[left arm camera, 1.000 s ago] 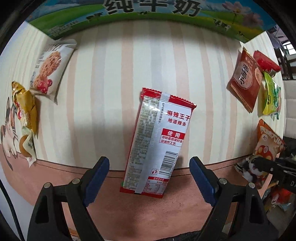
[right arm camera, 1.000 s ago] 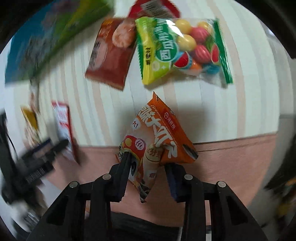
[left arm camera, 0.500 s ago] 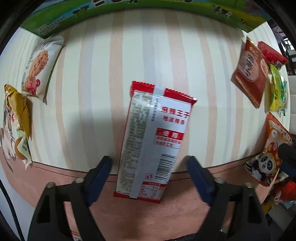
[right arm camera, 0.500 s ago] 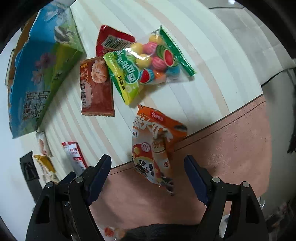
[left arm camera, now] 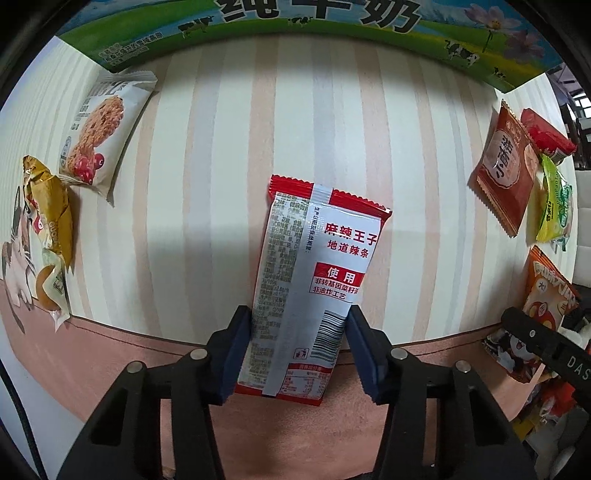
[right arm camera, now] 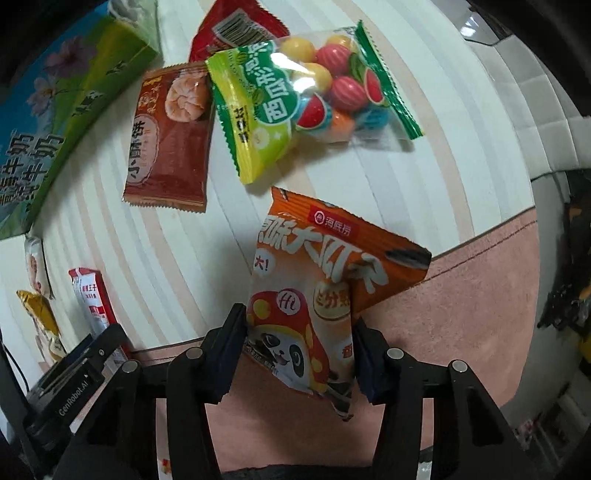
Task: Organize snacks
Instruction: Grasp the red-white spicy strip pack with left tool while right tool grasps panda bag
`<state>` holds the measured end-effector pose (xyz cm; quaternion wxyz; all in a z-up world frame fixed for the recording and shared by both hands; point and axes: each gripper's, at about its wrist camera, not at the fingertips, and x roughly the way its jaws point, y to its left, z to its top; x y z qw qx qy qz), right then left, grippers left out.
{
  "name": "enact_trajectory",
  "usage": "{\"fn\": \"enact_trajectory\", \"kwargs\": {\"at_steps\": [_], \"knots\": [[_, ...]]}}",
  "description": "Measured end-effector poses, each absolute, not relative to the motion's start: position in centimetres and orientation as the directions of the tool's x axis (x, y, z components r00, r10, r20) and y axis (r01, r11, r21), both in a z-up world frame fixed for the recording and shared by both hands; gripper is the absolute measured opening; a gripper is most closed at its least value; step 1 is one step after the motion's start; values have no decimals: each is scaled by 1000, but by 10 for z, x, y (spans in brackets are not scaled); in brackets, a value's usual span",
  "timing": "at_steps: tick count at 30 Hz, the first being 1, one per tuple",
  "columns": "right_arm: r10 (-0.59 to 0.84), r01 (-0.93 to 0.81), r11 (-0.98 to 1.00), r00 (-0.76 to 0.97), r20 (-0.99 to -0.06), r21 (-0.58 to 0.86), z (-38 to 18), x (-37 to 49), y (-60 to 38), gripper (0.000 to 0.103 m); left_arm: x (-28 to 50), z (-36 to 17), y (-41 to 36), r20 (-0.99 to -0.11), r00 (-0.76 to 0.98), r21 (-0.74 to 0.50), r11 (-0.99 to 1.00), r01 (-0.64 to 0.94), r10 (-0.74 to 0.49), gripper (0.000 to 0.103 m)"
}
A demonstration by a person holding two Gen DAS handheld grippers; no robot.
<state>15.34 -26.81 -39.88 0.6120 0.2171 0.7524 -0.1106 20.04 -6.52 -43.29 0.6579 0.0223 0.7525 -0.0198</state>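
In the left wrist view, the gold-wrapped snack [left arm camera: 50, 206] at the far left edge is crumpled and squeezed by the lens, its print unreadable. Beside it lies the white oat-cookie packet [left arm camera: 99, 129] on the striped table [left arm camera: 207, 184]. Along the top, the milk carton box [left arm camera: 314, 22] is cut off by the frame. The left tool [left arm camera: 299, 347] points straight down at the table; its jaws have just been closing and now press both long edges of the red-and-white spicy strip packet [left arm camera: 317, 277], whose lower end overlaps the pink border of the table. At the right, the brown packet [left arm camera: 506, 173], a red packet [left arm camera: 546, 136] half hidden behind it, and the green candy bag [left arm camera: 554, 210] are bunched at the rim.

In the right wrist view, the left tool's body hides the lower end of the strip packet. The right tool [right arm camera: 299, 350], tilted steeply downward, has its jaws just closing too, pads against the sides of the orange panda snack bag [right arm camera: 325, 280], which buckles between them at the table's edge. The dark clutter at the far right is too dim to identify.
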Motion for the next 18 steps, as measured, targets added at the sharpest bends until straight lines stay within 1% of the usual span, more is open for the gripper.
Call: {"fn": "enact_trajectory", "kwargs": {"at_steps": [3, 6, 8, 9, 10, 11, 12, 14, 18], "knots": [[213, 389, 911, -157, -964, 138, -398, 152, -264, 53, 198, -435, -60, -990, -143, -14, 999, 43, -8, 47], [264, 221, 950, -191, -945, 221, -399, 151, -252, 52, 189, -439, -50, -988, -155, -21, 999, 35, -15, 47], [249, 108, 967, -235, -940, 229, -399, 153, -241, 53, 186, -441, -45, -988, -155, -21, 999, 33, -15, 47], [243, 85, 970, -253, -936, 229, -397, 150, -243, 54, 186, -442, -44, -988, -156, -21, 999, 29, -16, 47], [234, 74, 972, -265, -936, 222, -397, 151, -244, 55, 186, -444, -43, -988, -156, -22, 999, 29, -17, 47], [226, 67, 974, -266, -937, 216, -396, 151, -245, 58, 188, -446, -45, -987, -157, -21, 999, 28, -16, 47], [209, 66, 978, -257, -944, 199, -392, 153, -247, 67, 187, -445, -43, -987, -158, -20, 999, 28, -16, 47], [209, 100, 977, -231, -950, 191, -382, 156, -254, 77, 188, -447, -42, -987, -159, -16, 999, 29, -11, 47], [194, 187, 969, -165, -967, 162, -361, 152, -259, 77, 193, -445, -39, -988, -157, -7, 999, 32, -2, 47]]}}
